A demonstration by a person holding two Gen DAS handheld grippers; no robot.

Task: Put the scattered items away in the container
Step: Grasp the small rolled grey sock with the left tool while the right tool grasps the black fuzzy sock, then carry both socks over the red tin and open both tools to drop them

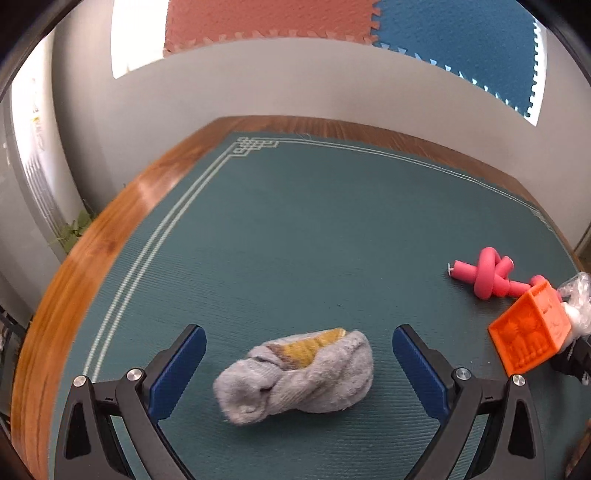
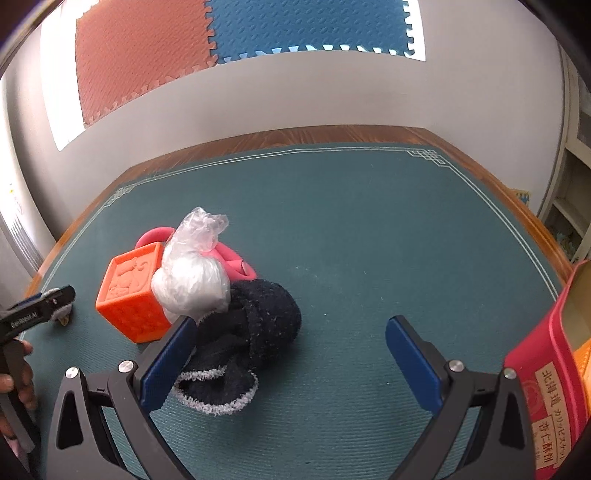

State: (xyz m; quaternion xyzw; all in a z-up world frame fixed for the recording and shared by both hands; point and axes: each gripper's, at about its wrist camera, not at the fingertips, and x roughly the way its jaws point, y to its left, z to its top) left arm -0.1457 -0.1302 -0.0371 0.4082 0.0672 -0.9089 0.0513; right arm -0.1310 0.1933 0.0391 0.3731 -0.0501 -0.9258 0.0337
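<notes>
My left gripper is open, and a rolled grey sock with a yellow patch lies on the green mat between its fingers. My right gripper is open, with a dark navy rolled sock beside its left finger. An orange cube, a clear plastic bag bundle and a pink knotted toy lie close together behind it. The cube, the toy and the bag also show at the right of the left wrist view. A red container stands at the right edge.
The green mat covers a wooden table whose edge curves round the left and far sides. A grey wall with red and blue foam tiles stands behind. The left gripper shows at the left of the right wrist view.
</notes>
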